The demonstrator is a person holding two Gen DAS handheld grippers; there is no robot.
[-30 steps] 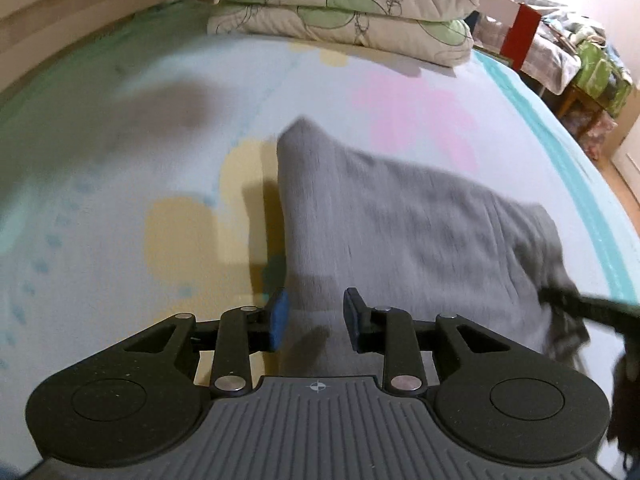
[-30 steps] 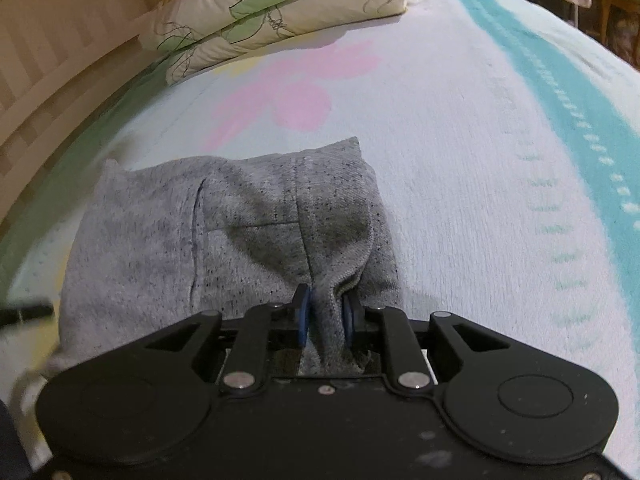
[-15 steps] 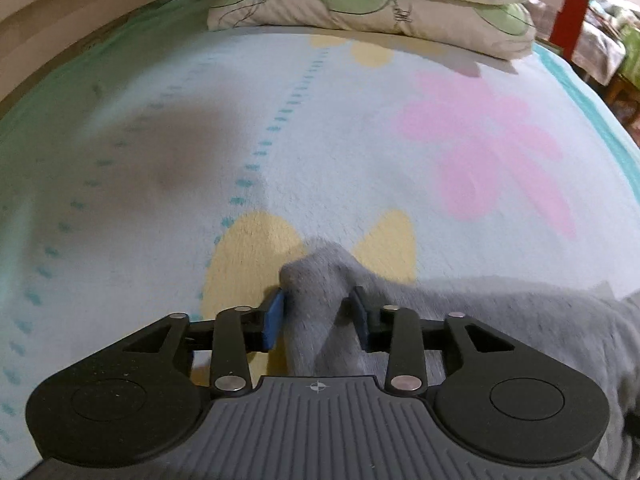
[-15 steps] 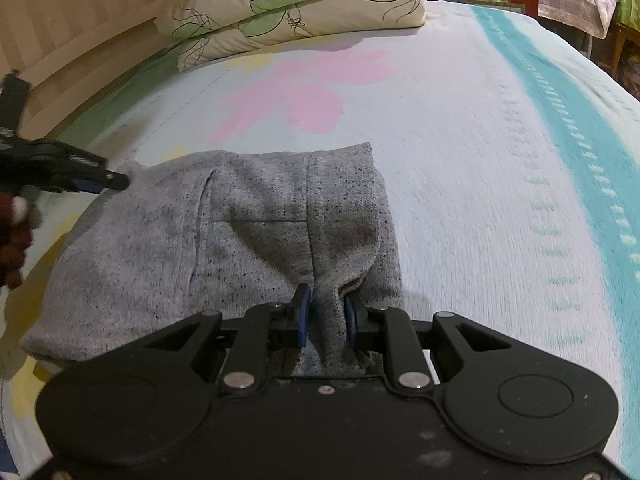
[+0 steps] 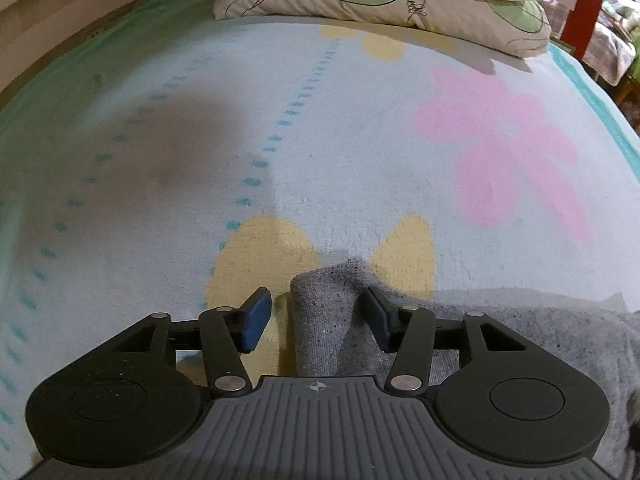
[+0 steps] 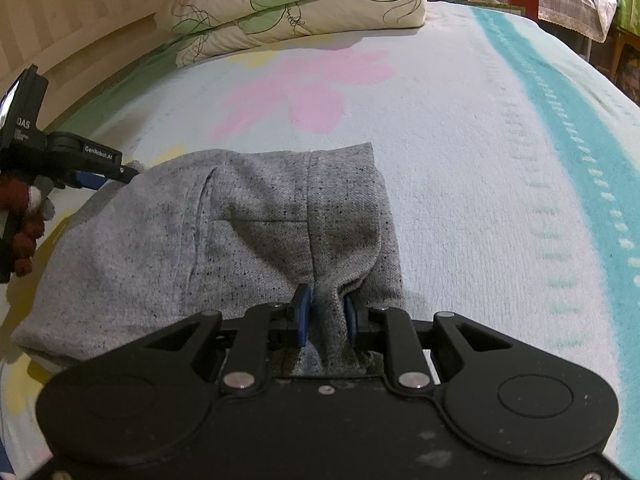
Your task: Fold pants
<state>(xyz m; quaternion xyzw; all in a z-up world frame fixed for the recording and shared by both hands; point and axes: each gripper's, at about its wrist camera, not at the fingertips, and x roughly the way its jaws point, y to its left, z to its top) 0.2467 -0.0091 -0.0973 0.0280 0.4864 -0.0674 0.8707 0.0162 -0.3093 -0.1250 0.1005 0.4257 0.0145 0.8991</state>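
Observation:
Grey speckled pants [image 6: 248, 236] lie folded into a compact block on the bed. My right gripper [image 6: 325, 314] is shut on a bunched fold at the near right edge of the pants. In the left wrist view my left gripper [image 5: 316, 316] stands open, its blue pads apart on both sides of a raised corner of the pants [image 5: 324, 320]; the left pad stands clear of the cloth. The left gripper also shows in the right wrist view [image 6: 100, 170] at the pants' far left corner.
The bed sheet [image 5: 320, 140] is light blue with pink and yellow flowers and a teal stripe [image 6: 568, 148] on the right. Two stacked pillows [image 5: 384, 0] lie at the head of the bed. A wooden headboard [image 6: 80, 20] is at left, furniture beyond the right edge.
My left gripper carried its corner of the pants forward over the rest, then opened its jaws. My right gripper stayed shut on its fold.

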